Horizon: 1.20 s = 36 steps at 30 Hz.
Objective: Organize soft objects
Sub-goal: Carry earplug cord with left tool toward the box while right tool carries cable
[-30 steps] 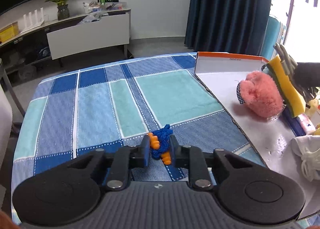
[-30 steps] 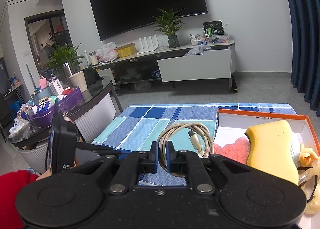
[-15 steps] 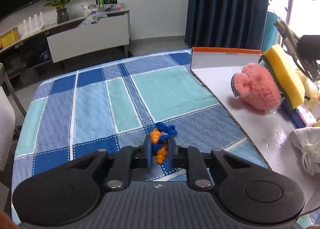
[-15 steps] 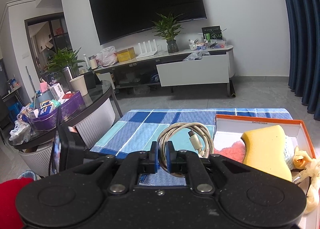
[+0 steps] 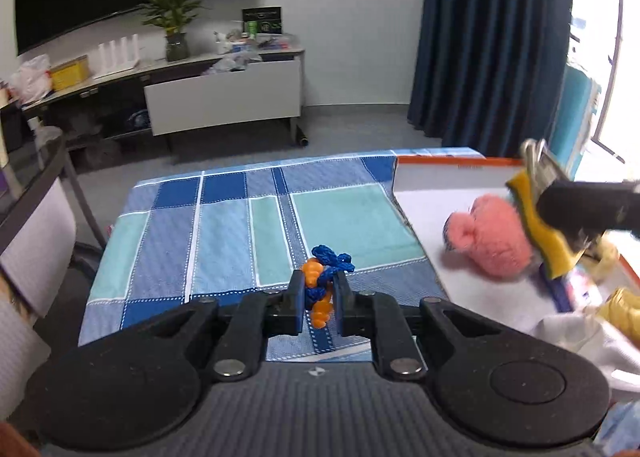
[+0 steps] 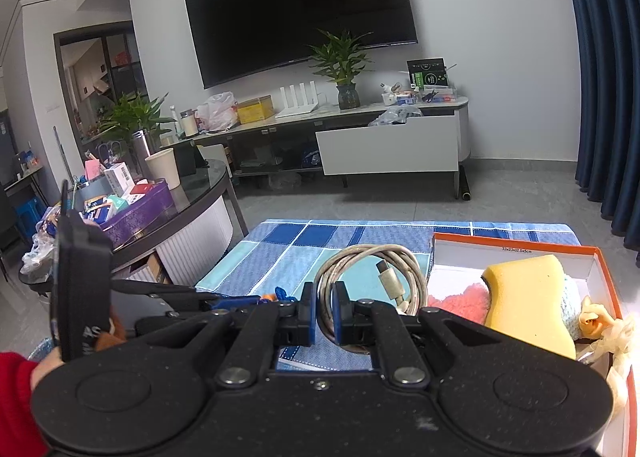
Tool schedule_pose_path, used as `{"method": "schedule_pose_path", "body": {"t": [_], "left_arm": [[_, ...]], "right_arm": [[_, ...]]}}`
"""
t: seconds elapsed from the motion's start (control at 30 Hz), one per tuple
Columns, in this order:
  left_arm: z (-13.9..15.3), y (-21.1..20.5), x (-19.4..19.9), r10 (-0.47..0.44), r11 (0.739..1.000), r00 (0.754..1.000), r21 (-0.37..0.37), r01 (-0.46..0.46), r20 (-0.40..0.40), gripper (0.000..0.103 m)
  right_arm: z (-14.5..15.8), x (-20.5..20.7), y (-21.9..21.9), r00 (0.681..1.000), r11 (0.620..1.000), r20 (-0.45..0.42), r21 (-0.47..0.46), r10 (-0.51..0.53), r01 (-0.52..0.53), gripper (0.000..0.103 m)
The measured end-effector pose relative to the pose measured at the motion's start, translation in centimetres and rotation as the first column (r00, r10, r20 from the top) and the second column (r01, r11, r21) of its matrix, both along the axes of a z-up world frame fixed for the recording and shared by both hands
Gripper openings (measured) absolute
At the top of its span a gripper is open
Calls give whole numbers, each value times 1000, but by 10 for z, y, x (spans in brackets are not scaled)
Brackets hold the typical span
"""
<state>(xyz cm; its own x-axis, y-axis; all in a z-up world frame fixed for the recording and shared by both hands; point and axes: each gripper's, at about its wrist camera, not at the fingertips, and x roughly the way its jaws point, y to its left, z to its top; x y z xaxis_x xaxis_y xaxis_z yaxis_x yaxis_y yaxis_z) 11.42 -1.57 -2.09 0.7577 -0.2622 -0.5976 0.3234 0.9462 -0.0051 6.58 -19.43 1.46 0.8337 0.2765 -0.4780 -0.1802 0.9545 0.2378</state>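
Observation:
My left gripper [image 5: 317, 291] is shut on a blue and orange knotted rope toy [image 5: 323, 277], held just above the checked blue cloth [image 5: 224, 241]. My right gripper [image 6: 323, 307] is shut on a coiled grey USB cable [image 6: 384, 277], held in the air beside the orange-edged box [image 6: 520, 247]. Inside the box lie a pink fluffy thing [image 5: 494, 241], a yellow sponge [image 6: 528, 301] and pale cloths [image 5: 576, 333]. In the right wrist view the left gripper [image 6: 240, 299] shows at the lower left. The right gripper [image 5: 580, 209] appears as a dark blur over the box in the left wrist view.
A round glass table [image 6: 192, 197] with a purple tray of clutter stands to the left. Beyond the cloth are bare floor, a TV cabinet [image 6: 384, 145] with a plant, and dark blue curtains [image 5: 488, 37]. A red sleeve [image 6: 16, 389] shows at the lower left.
My left gripper closed on the rope toy and lifted it off the cloth, tilting the view up. The right gripper with the cable stayed nearly still.

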Motion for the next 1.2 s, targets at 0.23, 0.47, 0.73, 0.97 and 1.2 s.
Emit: {"method": "schedule_pose_path", "body": {"t": [0.23,0.47,0.73,0.97,1.2], "left_arm": [[26,-10,-21,73,997,997,-32,-74,-4,16],[43,-24,-43,77,996,997,-50,-76,13,16],[50,-37,-58,70,995,997,-71,-69,20,16],[56,-49,-69,46,996,998,-84,-43,36,16],[56,-62,-70,15,996,999,-86,-12,37,16]], "right_arm": [[9,-14,-4,999,999,-1,-15,-37,37,10],[21,-35,-10,998,998,20,-31,-61,62,10],[31,-57,-23,995,995,40,-33,-95,97,10],[37,-72,-35,991,991,54,-33,-125,126,10],[39,-79,-48,986,987,60,-31,-157,159,10]]}}
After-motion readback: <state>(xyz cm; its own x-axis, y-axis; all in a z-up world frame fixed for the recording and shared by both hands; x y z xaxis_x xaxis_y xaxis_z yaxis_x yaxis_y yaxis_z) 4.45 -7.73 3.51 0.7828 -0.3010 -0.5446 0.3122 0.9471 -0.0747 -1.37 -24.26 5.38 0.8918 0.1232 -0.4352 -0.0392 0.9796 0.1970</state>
